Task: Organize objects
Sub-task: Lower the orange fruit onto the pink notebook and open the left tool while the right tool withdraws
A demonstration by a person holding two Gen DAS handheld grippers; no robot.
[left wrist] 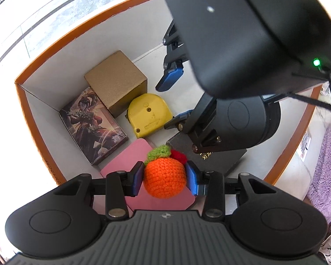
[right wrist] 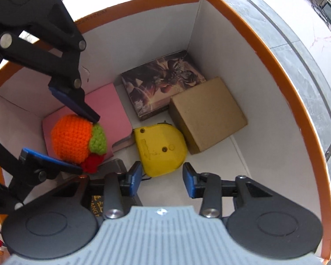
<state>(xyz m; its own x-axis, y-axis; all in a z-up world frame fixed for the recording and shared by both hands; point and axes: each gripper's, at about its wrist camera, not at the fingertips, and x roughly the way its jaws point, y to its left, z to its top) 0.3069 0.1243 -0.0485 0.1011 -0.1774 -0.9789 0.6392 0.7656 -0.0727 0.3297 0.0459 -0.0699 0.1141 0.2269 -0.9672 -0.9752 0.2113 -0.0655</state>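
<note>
My left gripper (left wrist: 164, 177) is shut on a crocheted orange fruit (left wrist: 164, 177) with green leaf and red bit, held over a pink book (left wrist: 130, 156) inside the orange-rimmed box (left wrist: 55, 44). In the right wrist view the fruit (right wrist: 74, 139) sits between the left gripper's blue pads (right wrist: 77, 105). My right gripper (right wrist: 162, 182) is open and empty, low in the box above a yellow tape measure (right wrist: 160, 150). It also shows in the left wrist view (left wrist: 172, 97), over the tape measure (left wrist: 147, 114).
In the box lie an illustrated card box (left wrist: 92, 125), a brown cardboard cube (left wrist: 117, 81) and a black box (left wrist: 218, 161) under the right gripper. White box walls (right wrist: 209, 33) close in on all sides. A purple fuzzy cloth (left wrist: 328, 165) lies outside.
</note>
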